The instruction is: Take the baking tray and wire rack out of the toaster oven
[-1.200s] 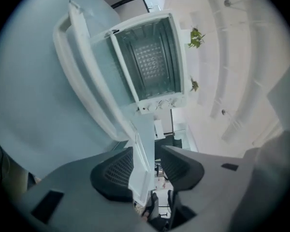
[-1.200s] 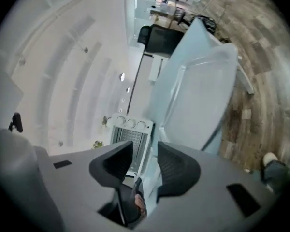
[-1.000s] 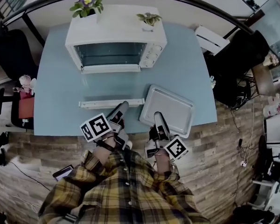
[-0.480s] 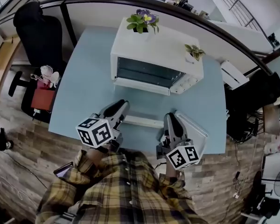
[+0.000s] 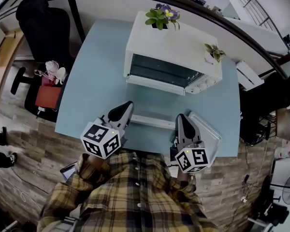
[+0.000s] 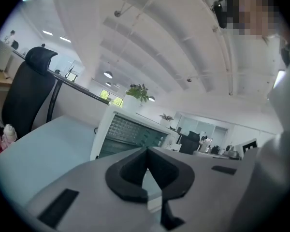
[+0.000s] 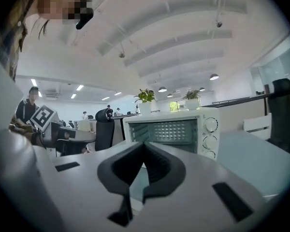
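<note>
baking tray (image 5: pixel 210 132) and wire rack (image 5: pixel 152 122) both lie out on the light blue table (image 5: pixel 94 81), in front of the white toaster oven (image 5: pixel 176 45).

from the left: a black office chair (image 5: pixel 41 25) stands beyond the table's far left edge. the left claw (image 5: pixel 122 109) is held over the table's near edge, with its marker cube (image 5: pixel 101 139) towards the person in the plaid shirt (image 5: pixel 130 192). its jaws have just been closing and now meet tip to tip with nothing between them.

the wire rack shows as a pale narrow strip lying crosswise on the table, between the tips of the two claws.

behind it the toaster oven faces the person with its door dropped open, showing a dark inside. a flowering plant (image 5: pixel 162 16) and a smaller green plant (image 5: pixel 213 51) stand on its roof.

the right claw (image 5: pixel 183 122) points towards the oven. its jaws have also just been closing and are now pressed together, empty.

the baking tray lies at the table's near right corner. the right claw partly covers it in the head view, and whether they touch cannot be told.
</note>
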{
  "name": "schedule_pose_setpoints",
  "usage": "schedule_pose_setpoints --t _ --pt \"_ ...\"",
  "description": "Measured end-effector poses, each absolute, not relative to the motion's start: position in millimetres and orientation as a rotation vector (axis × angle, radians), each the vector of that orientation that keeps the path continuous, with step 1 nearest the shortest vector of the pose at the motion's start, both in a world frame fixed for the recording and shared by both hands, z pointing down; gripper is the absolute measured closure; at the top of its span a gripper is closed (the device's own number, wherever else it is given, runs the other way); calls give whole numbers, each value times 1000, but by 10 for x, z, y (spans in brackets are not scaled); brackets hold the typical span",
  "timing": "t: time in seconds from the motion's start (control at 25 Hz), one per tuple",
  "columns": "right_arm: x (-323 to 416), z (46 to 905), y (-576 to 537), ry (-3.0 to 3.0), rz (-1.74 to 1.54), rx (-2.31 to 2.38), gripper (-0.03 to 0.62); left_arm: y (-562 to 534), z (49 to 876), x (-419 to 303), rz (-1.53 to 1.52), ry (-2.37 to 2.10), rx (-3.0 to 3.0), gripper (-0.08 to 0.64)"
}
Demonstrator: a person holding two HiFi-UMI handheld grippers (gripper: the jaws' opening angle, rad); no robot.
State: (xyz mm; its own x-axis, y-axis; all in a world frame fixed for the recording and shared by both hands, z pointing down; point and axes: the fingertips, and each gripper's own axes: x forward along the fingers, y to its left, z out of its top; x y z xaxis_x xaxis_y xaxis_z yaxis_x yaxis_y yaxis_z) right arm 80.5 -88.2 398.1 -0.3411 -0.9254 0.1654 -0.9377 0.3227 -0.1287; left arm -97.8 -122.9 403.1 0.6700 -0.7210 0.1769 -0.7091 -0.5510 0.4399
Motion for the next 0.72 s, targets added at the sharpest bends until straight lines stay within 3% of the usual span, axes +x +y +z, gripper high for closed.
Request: schedule_pose_setpoints --t 0.72 --pt "995 4060 -887 -2439 279 1799 589 -1177 4183 -886 25 -1095 2387 571"
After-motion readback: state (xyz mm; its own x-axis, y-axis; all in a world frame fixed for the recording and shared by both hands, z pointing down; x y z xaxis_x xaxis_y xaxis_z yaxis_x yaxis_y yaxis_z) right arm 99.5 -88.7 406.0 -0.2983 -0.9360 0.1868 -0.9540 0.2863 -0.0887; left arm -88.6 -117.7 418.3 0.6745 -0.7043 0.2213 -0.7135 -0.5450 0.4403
